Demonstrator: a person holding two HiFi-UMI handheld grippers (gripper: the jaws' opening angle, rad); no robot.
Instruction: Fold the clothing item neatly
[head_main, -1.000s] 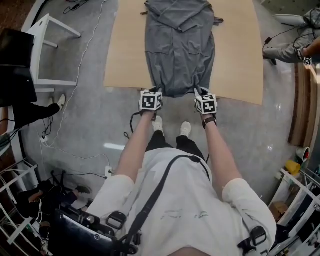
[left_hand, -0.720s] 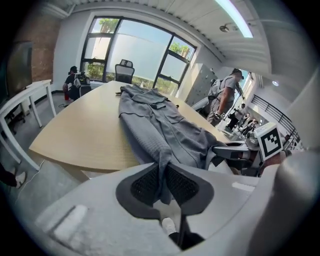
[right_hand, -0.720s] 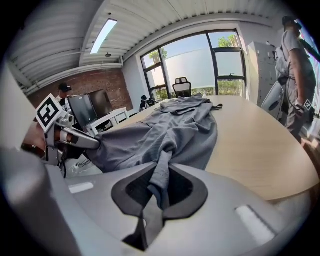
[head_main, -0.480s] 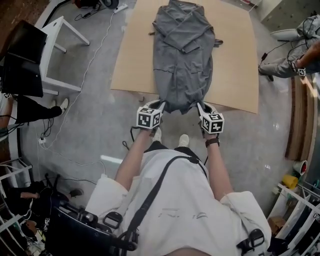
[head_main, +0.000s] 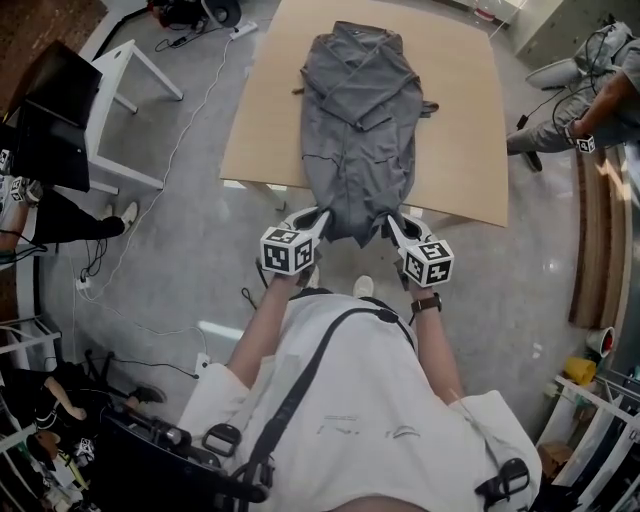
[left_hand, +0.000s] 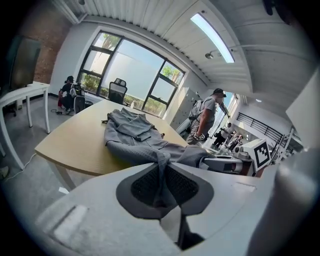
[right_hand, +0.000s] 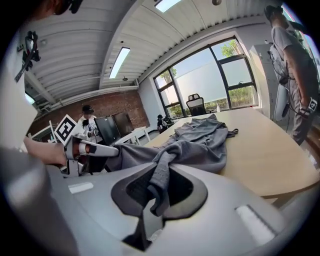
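Grey garment (head_main: 358, 130) lies lengthwise down the middle of the wooden tabletop (head_main: 460, 120), sleeves crossed over the chest at the far end, and a short strap or tie pokes out on each side. Near hem hangs off the tabletop's near edge and is held up in the air at both corners. Left gripper (left_hand: 161, 185) has its jaws clamped on the left hem corner, fabric bunched into a narrow fold between the pads. Right gripper (right_hand: 159, 187) is the same on the right corner, jaws closed on a twisted wad of cloth with a tail hanging below. Both grippers sit just off the near edge, side by side, hem stretched between them. Around it: a white table (head_main: 120, 110) and dark monitor (head_main: 50, 110) to the left, cables on the grey floor (head_main: 190, 200), a seated person (head_main: 590, 90) off the right.
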